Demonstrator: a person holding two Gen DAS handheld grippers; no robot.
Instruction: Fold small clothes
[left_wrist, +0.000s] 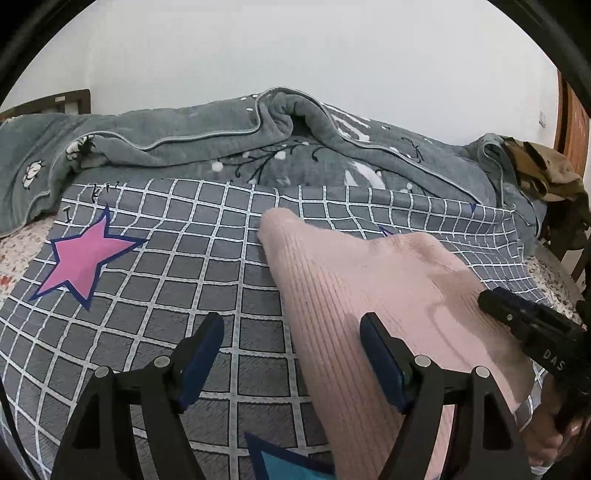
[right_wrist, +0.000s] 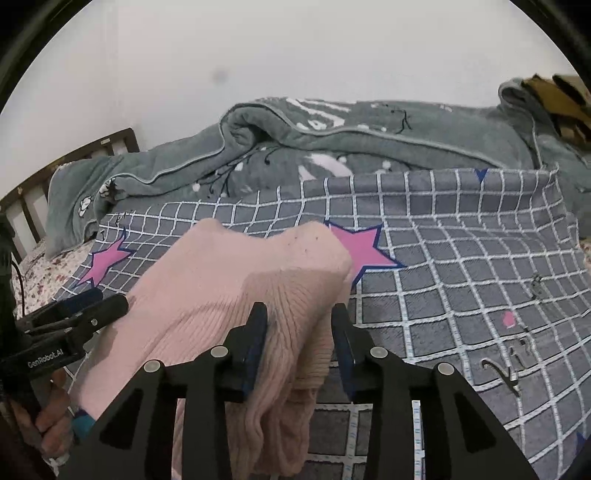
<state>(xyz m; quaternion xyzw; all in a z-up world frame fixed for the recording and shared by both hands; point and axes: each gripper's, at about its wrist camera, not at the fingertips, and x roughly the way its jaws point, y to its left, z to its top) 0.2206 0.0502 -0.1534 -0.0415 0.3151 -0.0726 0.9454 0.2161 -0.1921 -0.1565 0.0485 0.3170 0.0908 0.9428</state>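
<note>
we see a pink ribbed knit garment (left_wrist: 369, 291) lying bunched on the grey checked sheet (left_wrist: 192, 266) with pink stars (left_wrist: 83, 258). our left gripper (left_wrist: 291, 354) hovers with jaws apart and one finger over the knit, while our right gripper (right_wrist: 299, 343) has a fold of it between its part-open jaws. a rumpled grey blanket (right_wrist: 295, 147) lies behind, against the wall.
</note>
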